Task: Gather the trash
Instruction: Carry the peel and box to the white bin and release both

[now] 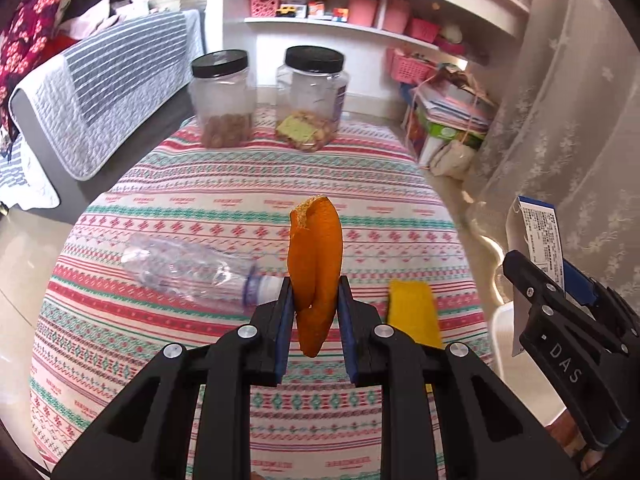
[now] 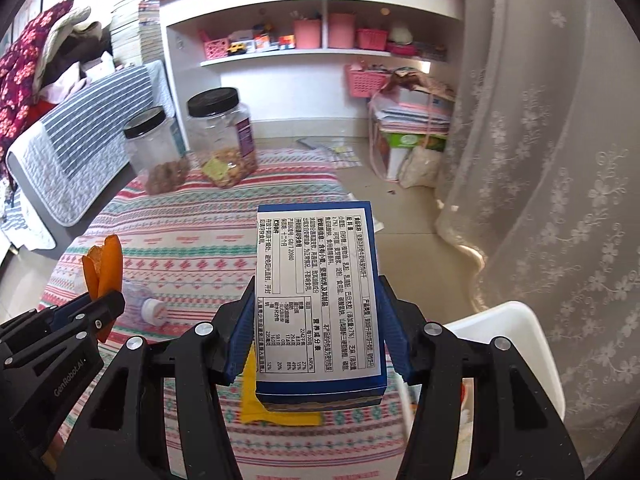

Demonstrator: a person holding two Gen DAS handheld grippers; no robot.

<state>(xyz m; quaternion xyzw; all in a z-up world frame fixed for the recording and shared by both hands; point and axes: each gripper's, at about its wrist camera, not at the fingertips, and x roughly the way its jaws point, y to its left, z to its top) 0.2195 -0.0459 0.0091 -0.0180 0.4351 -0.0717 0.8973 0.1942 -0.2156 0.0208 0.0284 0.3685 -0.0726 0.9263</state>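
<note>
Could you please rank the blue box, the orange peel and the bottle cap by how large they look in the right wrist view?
1. blue box, largest, though nearness to the camera inflates it.
2. orange peel, held in the left gripper.
3. bottle cap, smallest.

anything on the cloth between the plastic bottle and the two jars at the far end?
Nothing. In the left wrist view the striped tablecloth is bare between the lying plastic bottle and the two black-lidded jars. The right wrist view agrees.

both wrist views look steeply down, sharing the patterned table (image 1: 240, 184).
</note>
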